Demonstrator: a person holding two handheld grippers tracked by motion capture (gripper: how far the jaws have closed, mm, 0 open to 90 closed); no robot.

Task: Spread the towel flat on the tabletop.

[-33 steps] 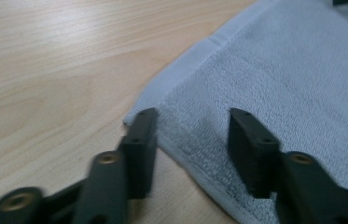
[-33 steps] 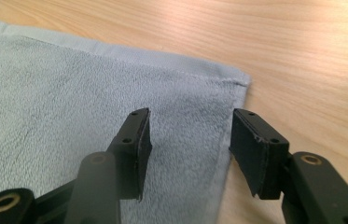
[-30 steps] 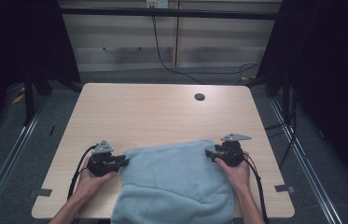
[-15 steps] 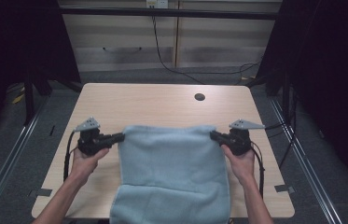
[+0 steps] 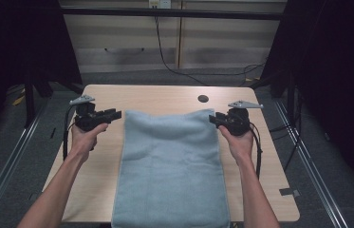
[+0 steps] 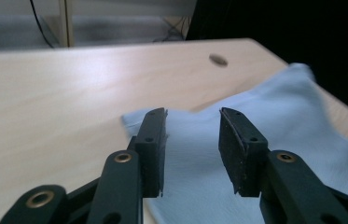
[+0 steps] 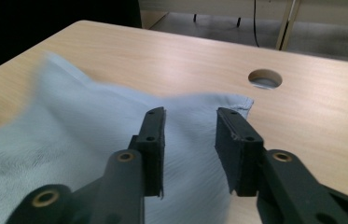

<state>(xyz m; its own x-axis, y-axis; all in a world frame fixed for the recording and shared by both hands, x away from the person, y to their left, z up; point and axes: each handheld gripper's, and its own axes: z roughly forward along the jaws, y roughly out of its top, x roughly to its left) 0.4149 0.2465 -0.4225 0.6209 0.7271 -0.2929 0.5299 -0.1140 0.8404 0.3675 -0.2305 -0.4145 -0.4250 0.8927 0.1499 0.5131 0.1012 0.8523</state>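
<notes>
A light blue towel [image 5: 171,166] lies spread flat on the desk [image 5: 160,97]. The left claw [image 5: 114,114] and right claw [image 5: 214,118] have just been opening; both hang released beside its far corners.

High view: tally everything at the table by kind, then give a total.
Towel: 1
Grippers: 2, left gripper and right gripper
Table: 1
Table hole: 1
Total: 5
</notes>
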